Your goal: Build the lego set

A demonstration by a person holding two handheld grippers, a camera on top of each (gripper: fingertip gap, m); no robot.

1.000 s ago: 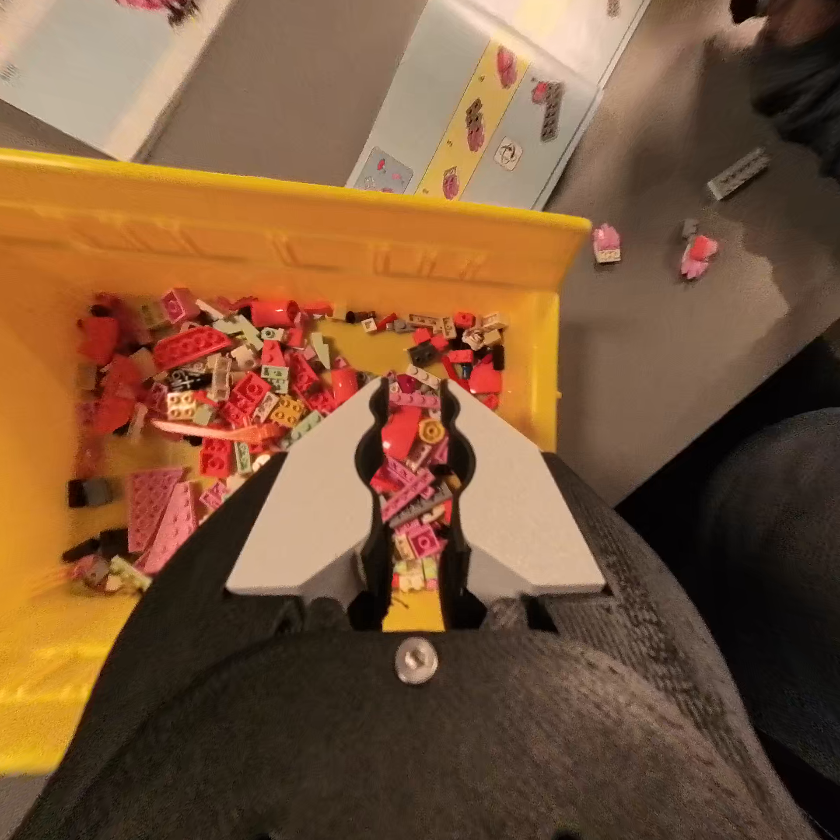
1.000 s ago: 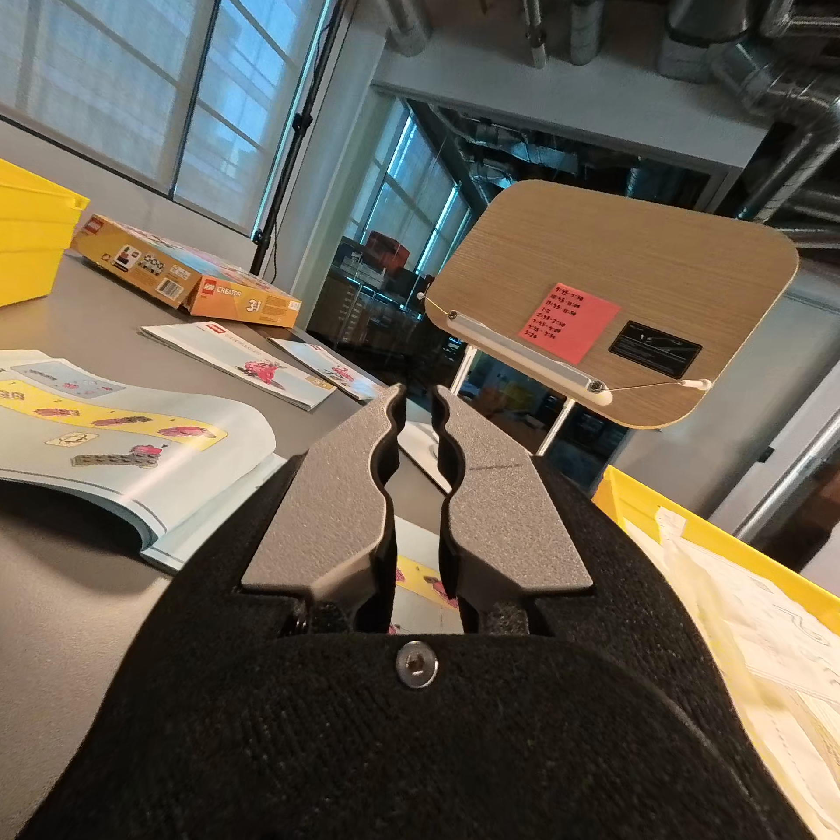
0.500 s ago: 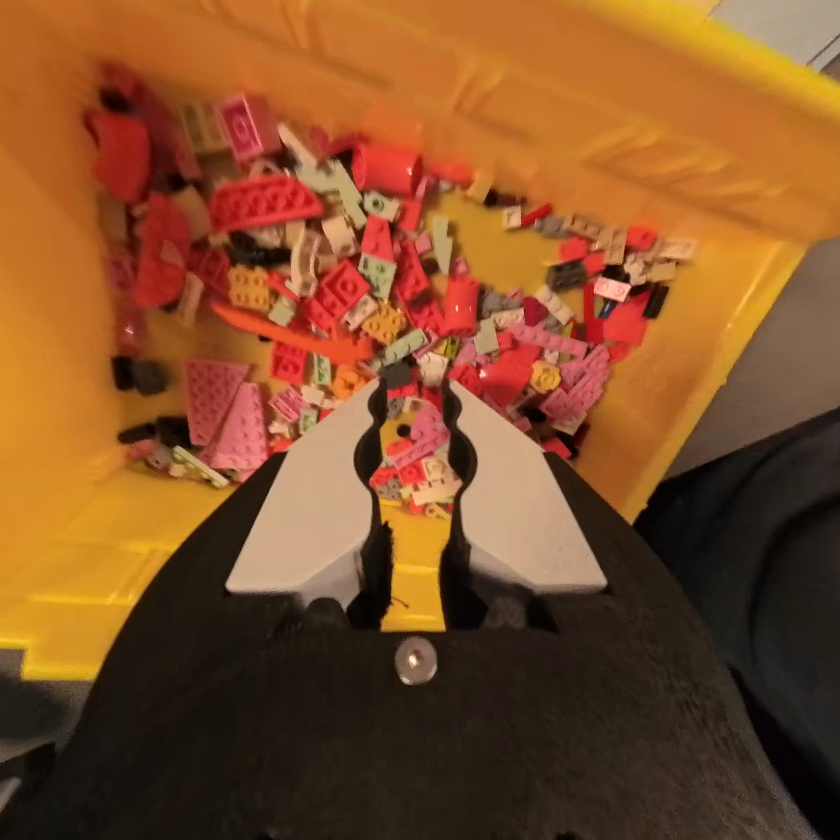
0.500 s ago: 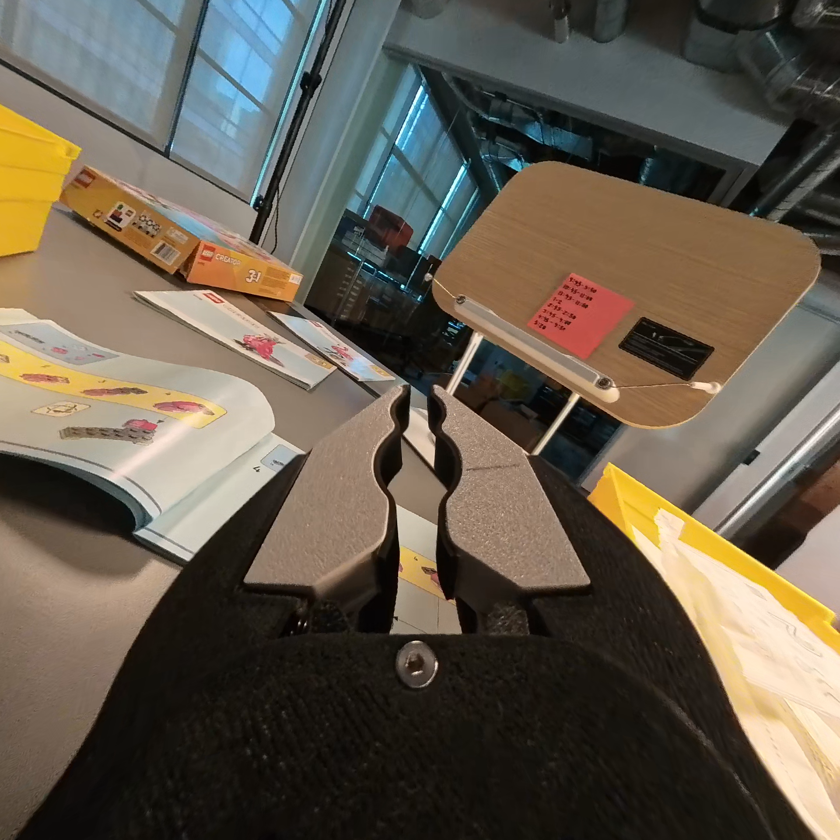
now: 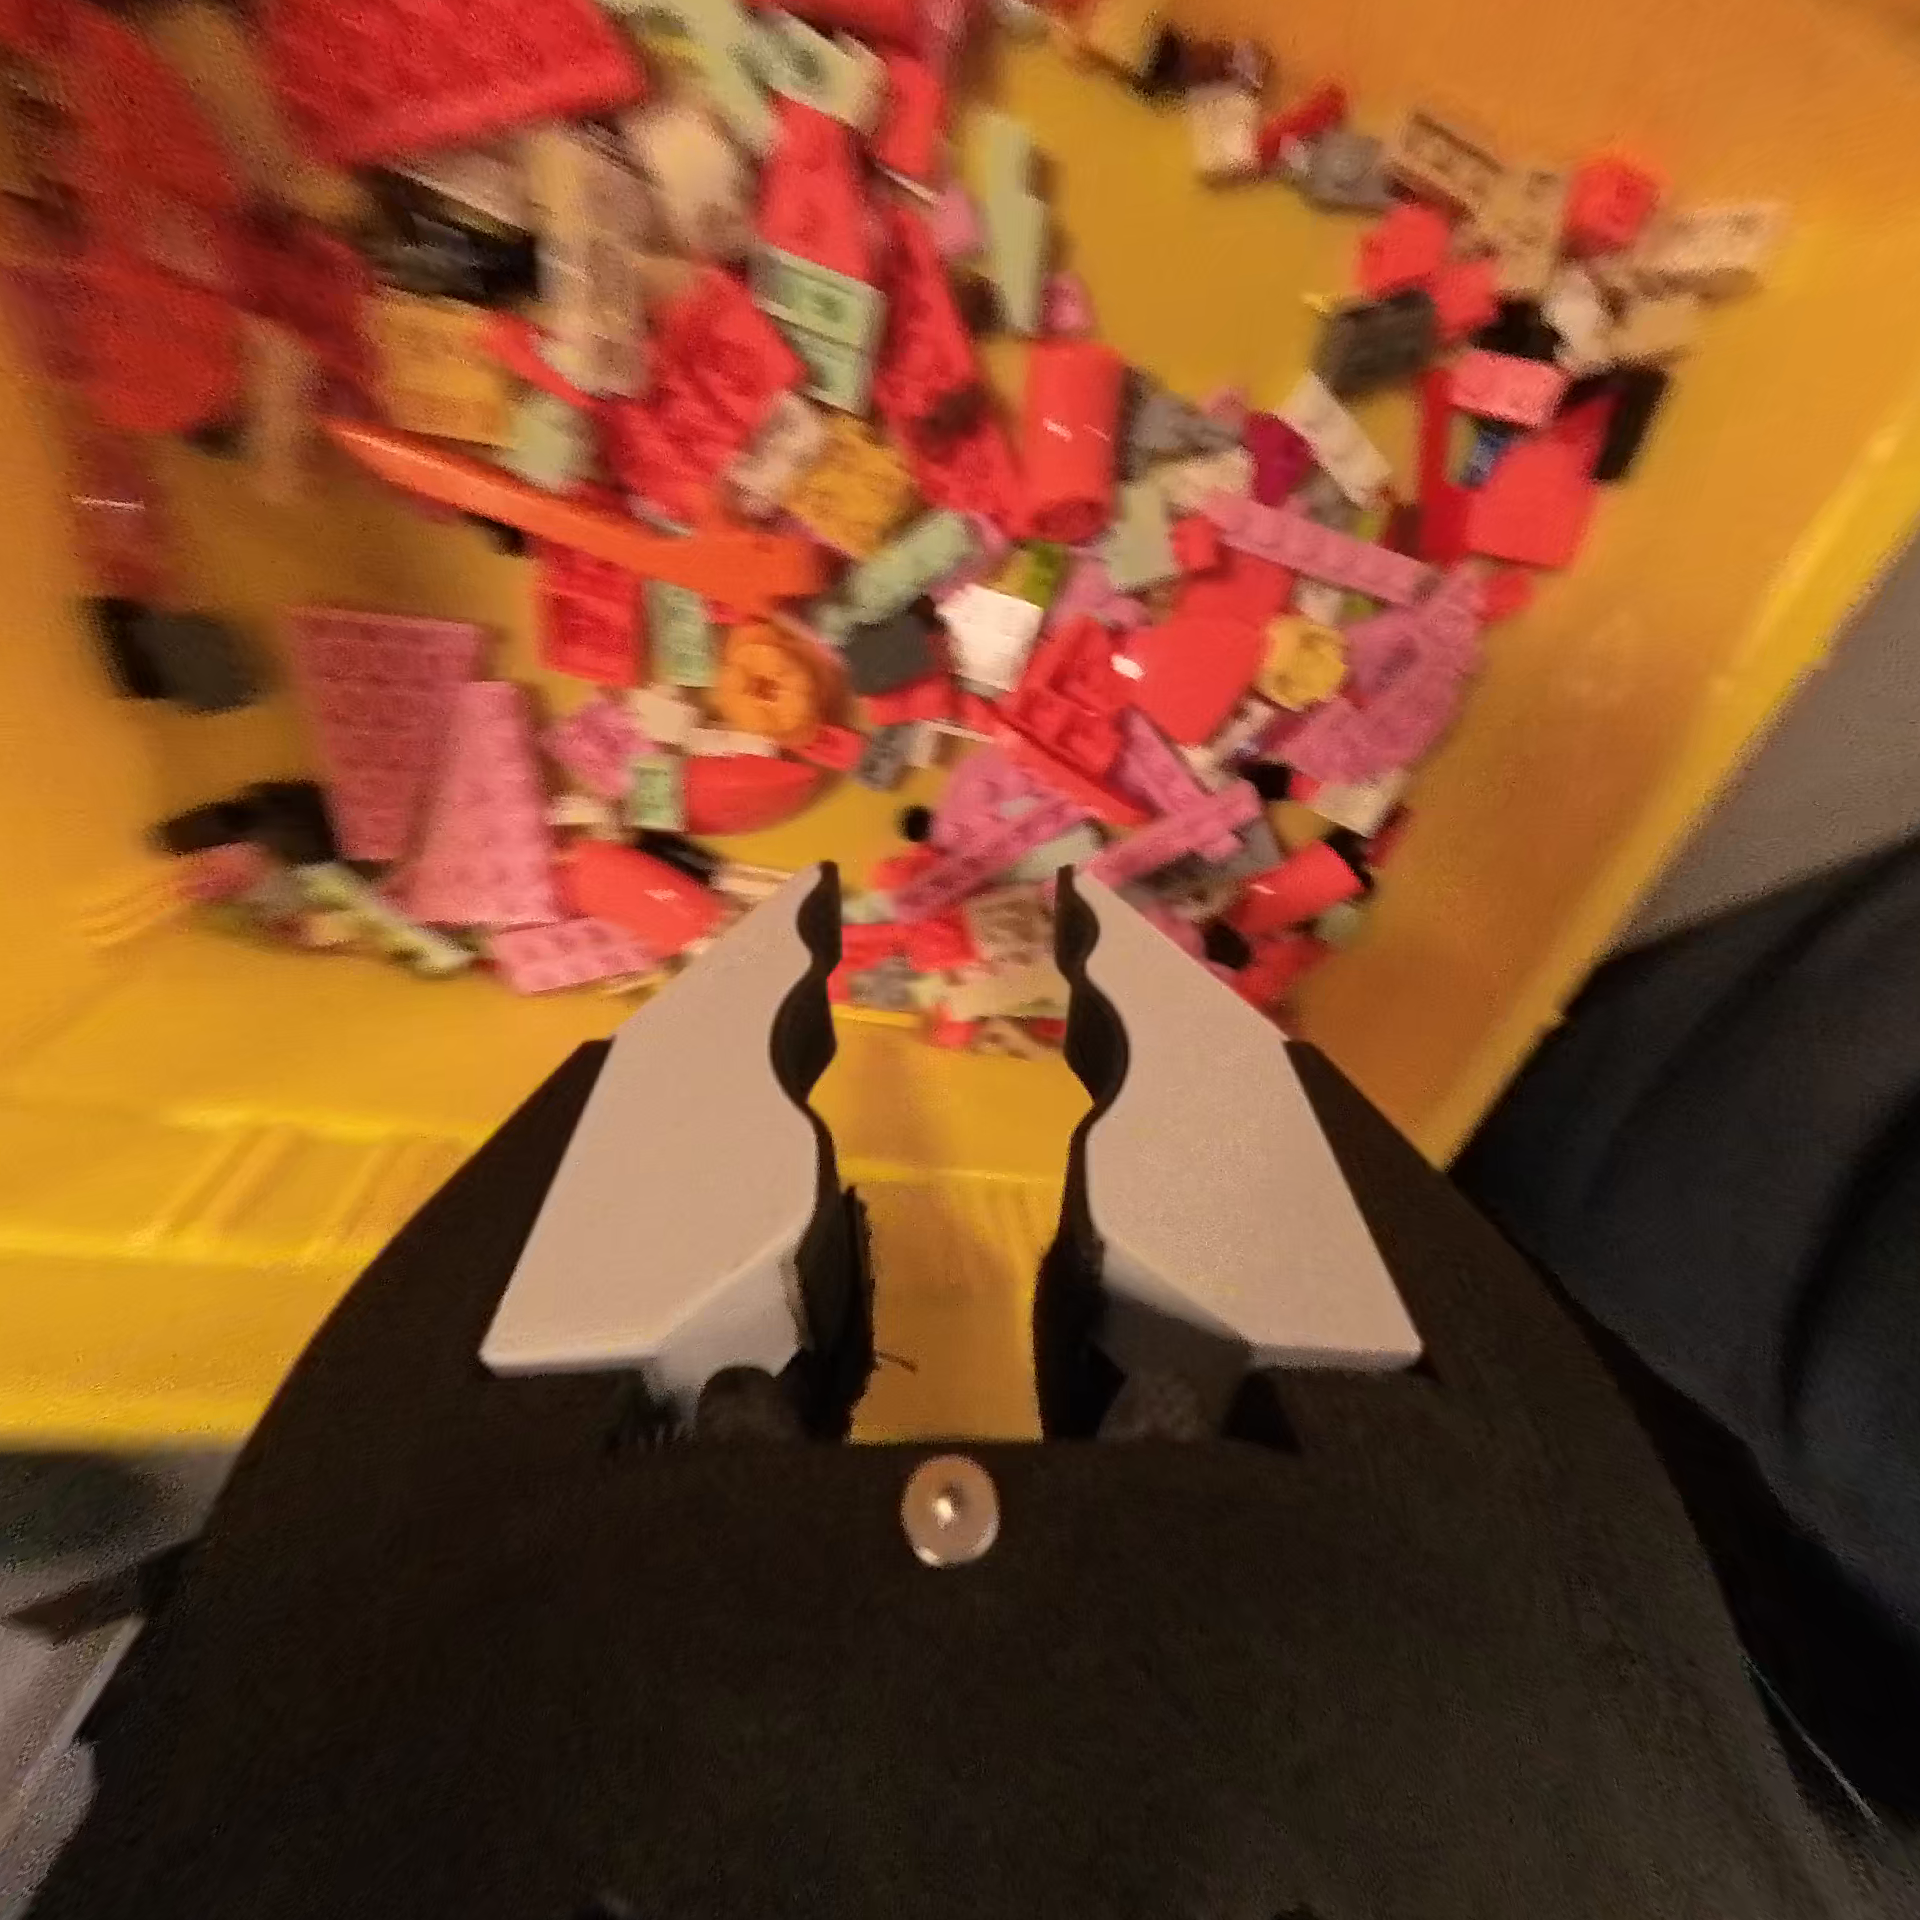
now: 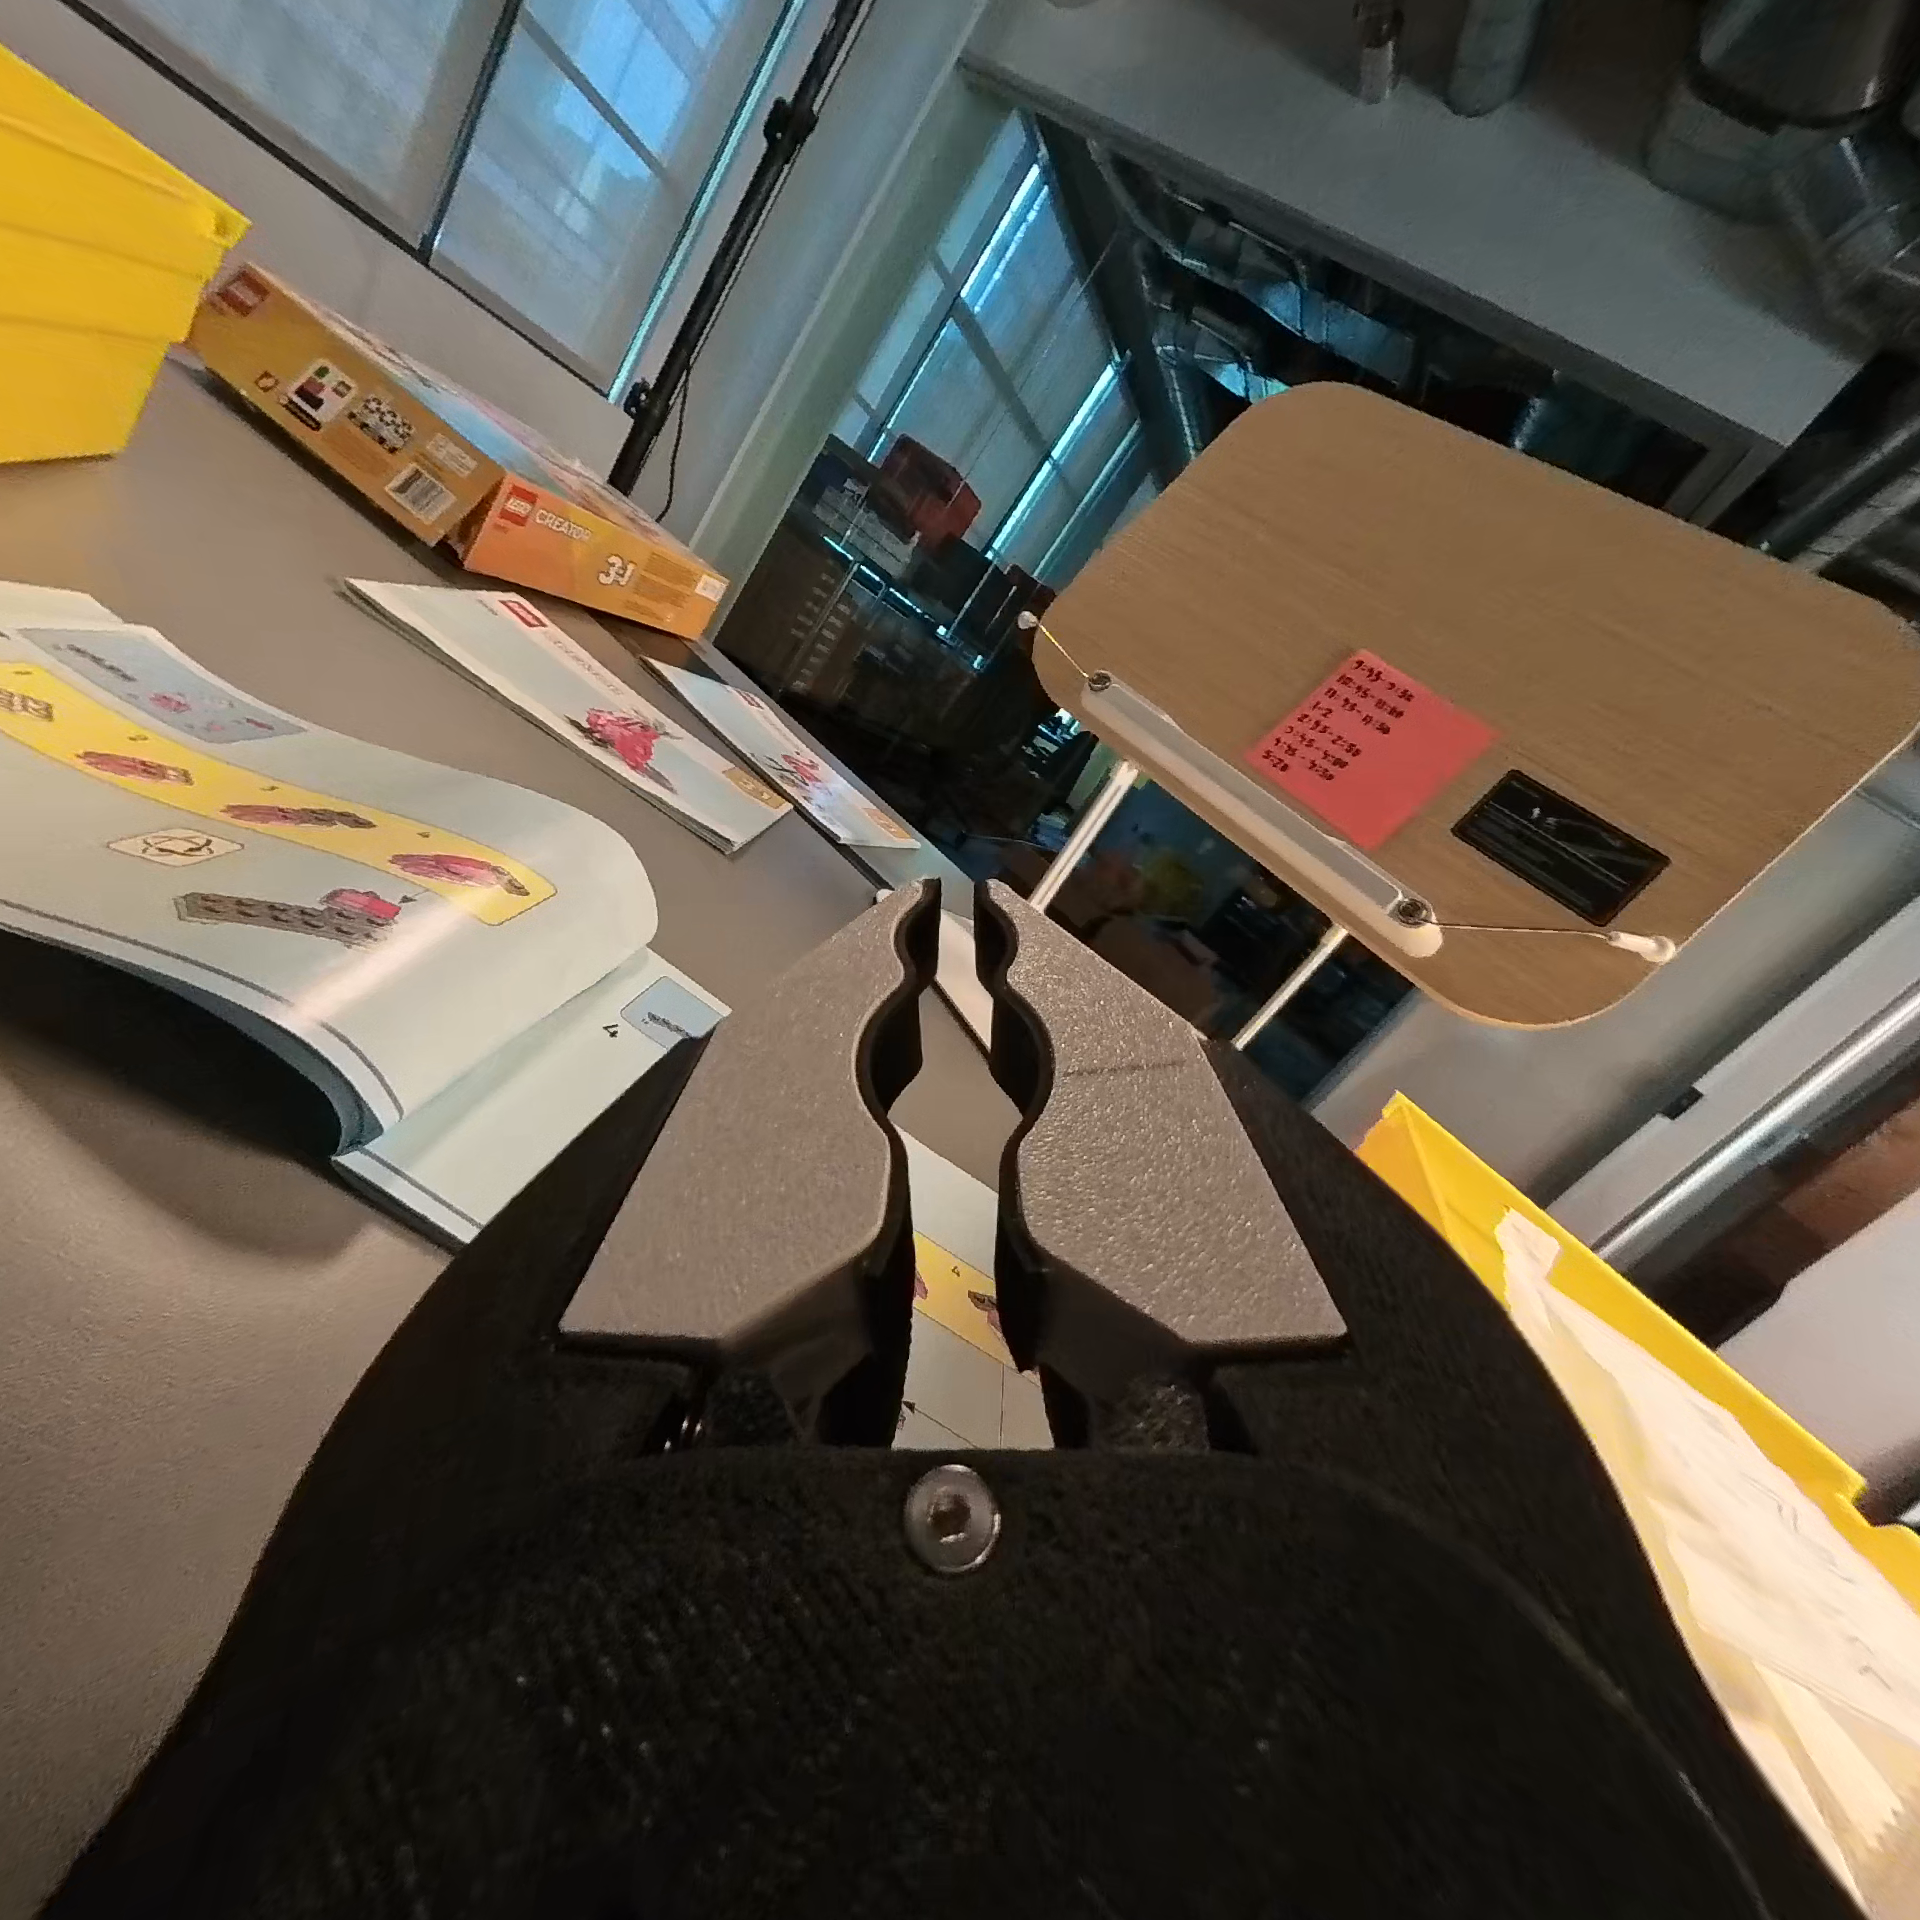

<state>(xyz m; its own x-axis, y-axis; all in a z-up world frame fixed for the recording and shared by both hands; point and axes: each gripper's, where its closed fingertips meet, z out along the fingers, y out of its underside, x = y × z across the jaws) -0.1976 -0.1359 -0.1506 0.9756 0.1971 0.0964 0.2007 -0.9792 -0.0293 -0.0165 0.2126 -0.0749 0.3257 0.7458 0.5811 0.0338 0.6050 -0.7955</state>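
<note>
In the left wrist view my left gripper (image 5: 945, 878) is open and empty, low inside a yellow bin (image 5: 312, 1091). A blurred heap of small toy bricks (image 5: 935, 520), red, pink, pale green and orange, lies on the bin floor. The fingertips stand just short of pink plates and red pieces (image 5: 997, 821) at the heap's near edge, apart from them. In the right wrist view my right gripper (image 6: 958, 891) is all but shut, with nothing between the pads. It hangs above a grey table (image 6: 156, 1351), pointing across it at a wooden book stand (image 6: 1507, 675).
An open instruction booklet (image 6: 312, 831) lies left of the right gripper, with two more booklets (image 6: 582, 707) and an orange toy box (image 6: 436, 468) behind. A yellow bin (image 6: 83, 312) stands far left. Another yellow bin (image 6: 1455, 1174) holding paper bags is at the right. Dark cloth (image 5: 1714, 1143) borders the brick bin. Left tips to right tips: about 40 cm.
My left gripper dropped deeper into the bin towards the bricks and its jaws opened wider. My right gripper's jaws narrowed a little on air and the view tilted slightly.
</note>
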